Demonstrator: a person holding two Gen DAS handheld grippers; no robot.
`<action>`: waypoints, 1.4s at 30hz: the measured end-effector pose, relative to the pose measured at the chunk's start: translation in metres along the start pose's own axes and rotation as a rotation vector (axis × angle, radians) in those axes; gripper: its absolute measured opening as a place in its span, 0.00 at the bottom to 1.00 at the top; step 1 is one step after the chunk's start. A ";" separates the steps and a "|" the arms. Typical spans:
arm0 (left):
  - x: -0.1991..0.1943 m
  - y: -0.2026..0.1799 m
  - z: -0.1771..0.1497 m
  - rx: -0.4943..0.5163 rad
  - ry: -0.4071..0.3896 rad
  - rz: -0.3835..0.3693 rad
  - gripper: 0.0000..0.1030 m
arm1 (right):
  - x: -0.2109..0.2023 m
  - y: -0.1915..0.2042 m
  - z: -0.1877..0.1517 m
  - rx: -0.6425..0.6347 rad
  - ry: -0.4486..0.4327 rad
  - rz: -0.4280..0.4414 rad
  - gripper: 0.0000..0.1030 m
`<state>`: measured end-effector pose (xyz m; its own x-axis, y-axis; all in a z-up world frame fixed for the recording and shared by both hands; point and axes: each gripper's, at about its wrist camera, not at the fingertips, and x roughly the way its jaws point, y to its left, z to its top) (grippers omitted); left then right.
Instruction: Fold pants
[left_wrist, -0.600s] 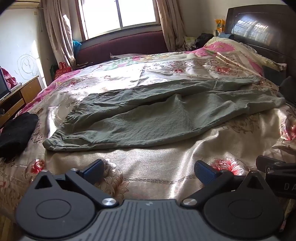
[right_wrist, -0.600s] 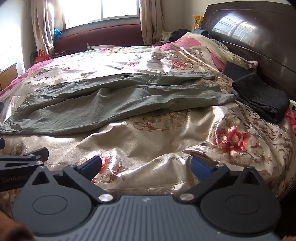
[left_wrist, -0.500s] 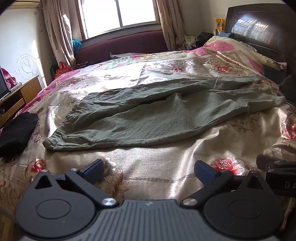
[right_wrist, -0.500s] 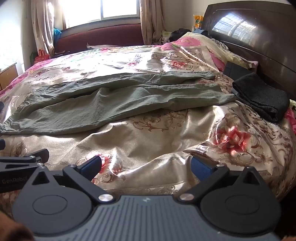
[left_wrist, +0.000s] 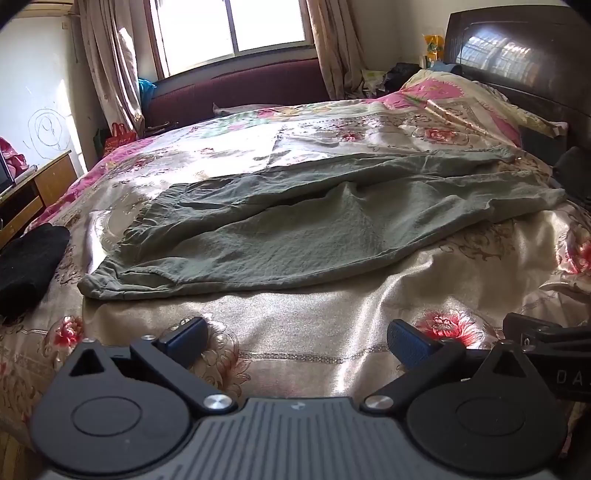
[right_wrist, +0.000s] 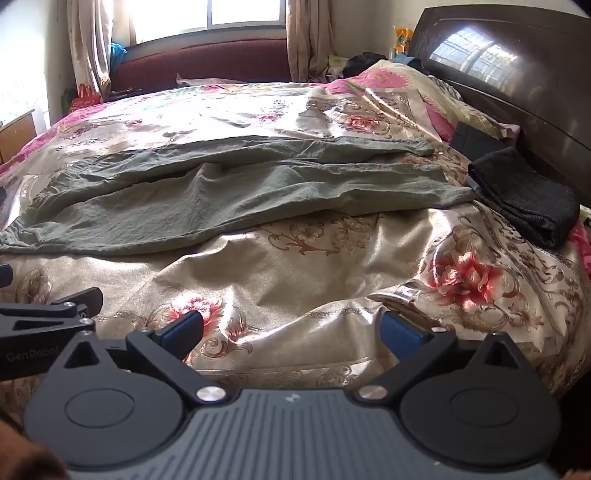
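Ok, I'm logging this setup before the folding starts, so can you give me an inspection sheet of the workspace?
Surface: bed with a floral bedspread, creased near the front edge.
Job's things: green pants spread out crosswise on the bedspread, wrinkled, not yet folded.
Clutter: black cloth at the left edge; folded dark cloth by the right end of the pants.
Grippers: left gripper and right gripper both open, empty, short of the pants.
Cables: nothing seen.
Surroundings: window with curtains, dark headboard, pillow, wooden cabinet.
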<state>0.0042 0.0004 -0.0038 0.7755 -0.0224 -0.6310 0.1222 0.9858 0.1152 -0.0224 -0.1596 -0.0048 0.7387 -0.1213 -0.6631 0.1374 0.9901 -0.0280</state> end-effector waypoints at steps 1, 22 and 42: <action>0.001 0.000 0.000 -0.006 0.005 -0.007 1.00 | -0.003 -0.001 0.000 -0.001 -0.013 -0.001 0.98; -0.005 -0.049 0.025 0.165 -0.089 -0.017 1.00 | -0.010 -0.045 -0.001 0.166 -0.063 0.007 0.97; 0.000 -0.080 0.020 0.290 -0.104 -0.062 1.00 | -0.008 -0.055 -0.001 0.188 -0.092 0.024 0.96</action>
<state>0.0067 -0.0820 0.0022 0.8185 -0.1129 -0.5633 0.3315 0.8936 0.3026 -0.0371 -0.2128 0.0013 0.7992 -0.1119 -0.5906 0.2329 0.9634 0.1327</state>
